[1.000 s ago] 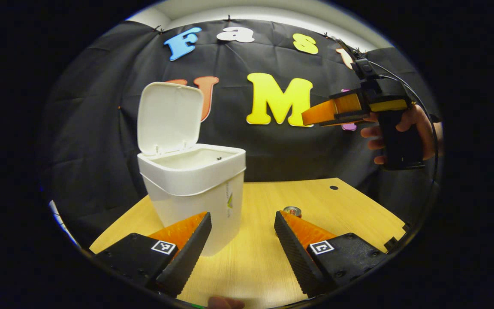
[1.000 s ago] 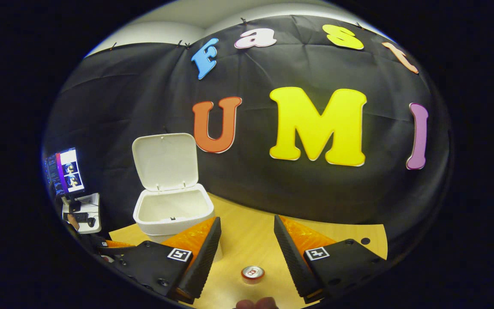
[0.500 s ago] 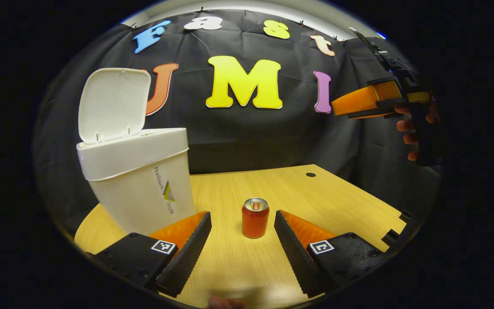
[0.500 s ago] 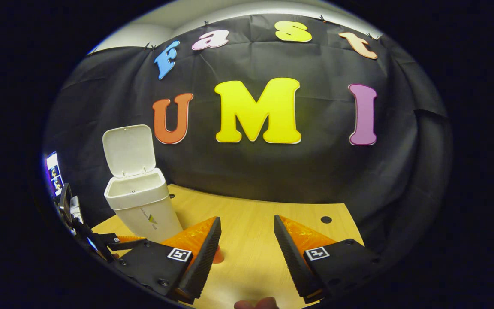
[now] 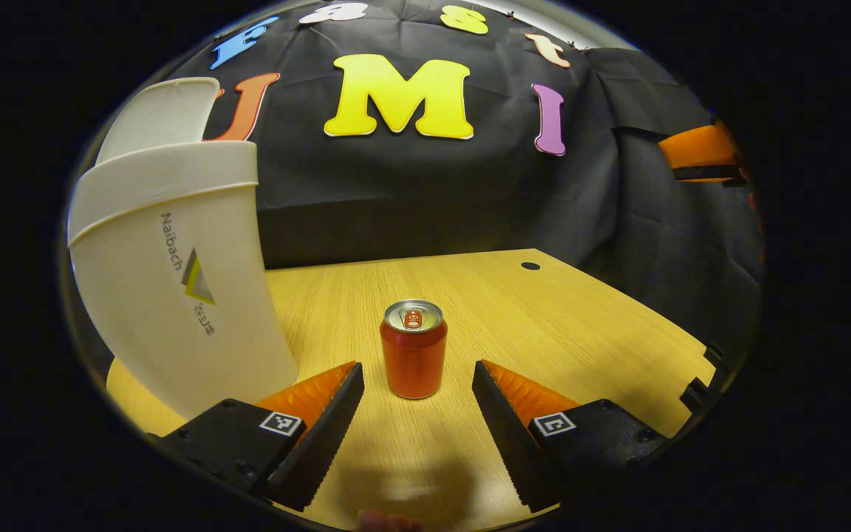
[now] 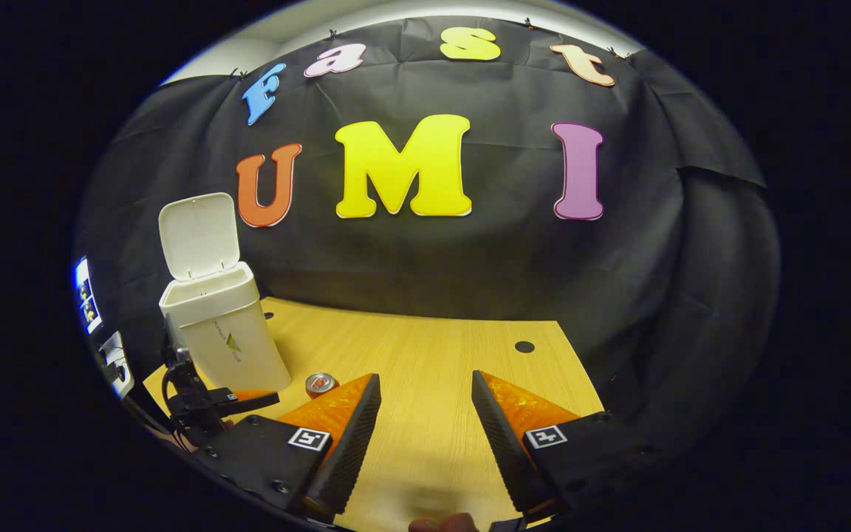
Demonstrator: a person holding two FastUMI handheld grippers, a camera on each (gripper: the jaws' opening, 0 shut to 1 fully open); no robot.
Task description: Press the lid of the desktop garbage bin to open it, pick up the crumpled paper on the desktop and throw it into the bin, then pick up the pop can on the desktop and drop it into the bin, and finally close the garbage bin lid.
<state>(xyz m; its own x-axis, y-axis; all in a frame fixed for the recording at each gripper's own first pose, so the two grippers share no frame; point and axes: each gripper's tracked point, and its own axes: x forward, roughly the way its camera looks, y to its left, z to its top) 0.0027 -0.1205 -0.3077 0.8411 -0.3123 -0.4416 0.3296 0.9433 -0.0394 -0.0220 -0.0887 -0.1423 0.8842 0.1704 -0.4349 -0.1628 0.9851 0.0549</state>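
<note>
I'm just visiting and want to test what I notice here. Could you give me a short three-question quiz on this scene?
1. True or false: the bin lid stands open.
2. What stands upright between the left gripper fingers' tips, untouched?
A) pop can
B) mug
C) bottle
3. Fill in: the right gripper hangs open over the bare ____.

Key: 1 true; 2 A; 3 table.

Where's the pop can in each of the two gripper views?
Left gripper view: can upright at centre, just ahead of the open fingers.
Right gripper view: can low left of centre, partly behind a finger.
Shared landmark: the bin, left of the can.
</note>
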